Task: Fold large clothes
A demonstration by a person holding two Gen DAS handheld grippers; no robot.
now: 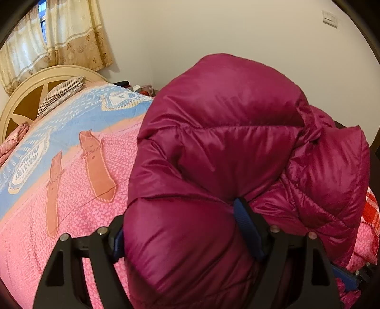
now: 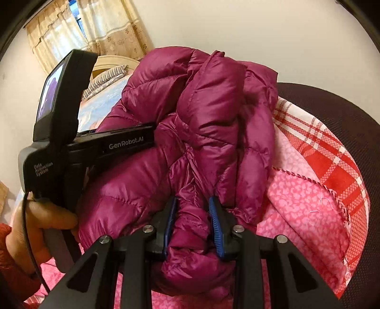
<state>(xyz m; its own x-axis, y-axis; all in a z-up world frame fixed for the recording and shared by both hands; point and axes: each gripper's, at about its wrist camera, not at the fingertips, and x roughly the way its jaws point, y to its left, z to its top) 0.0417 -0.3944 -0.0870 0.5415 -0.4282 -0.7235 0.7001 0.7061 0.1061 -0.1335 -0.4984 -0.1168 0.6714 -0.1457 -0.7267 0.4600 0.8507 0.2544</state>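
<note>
One magenta down jacket (image 1: 228,152) fills both views: a glossy, slippery-looking nylon shell quilted into fat, rounded baffles with stitched seams between them. It sits bunched and heaped on the bed, above a pink bedspread (image 1: 78,214) printed with a fine speckle and two salmon-coloured sock shapes.

The left gripper (image 1: 180,228) is clamped on a thick puffed fold of the jacket; its two black fingers carry ribbed blue pads (image 1: 247,225), spread wide by the bulk between them and pressed into the shell. The right gripper (image 2: 193,228) pinches a narrower, crumpled ridge of the same jacket (image 2: 204,123), with two ribbed blue pads (image 2: 216,228) squeezing the fabric from either side.

In the right wrist view the left gripper's body (image 2: 78,145) appears as a matte black housing with a small screen and white lettering, held by the person's left hand (image 2: 35,225), bare-skinned with a black cable running past it.

Beyond the jacket the bedspread changes to a pale blue band (image 1: 78,114) with white dashes. One striped pillow (image 1: 61,94) leans on a rounded cream headboard (image 1: 35,90) inlaid with brown star-shaped panels. Beige patterned curtains (image 1: 59,38) hang at the window, and one white switch plate (image 1: 330,16) sits on the plain cream wall. To the right lies a red and white checked woven cloth (image 2: 327,154), its edge against a dark mesh surface (image 2: 344,114).
</note>
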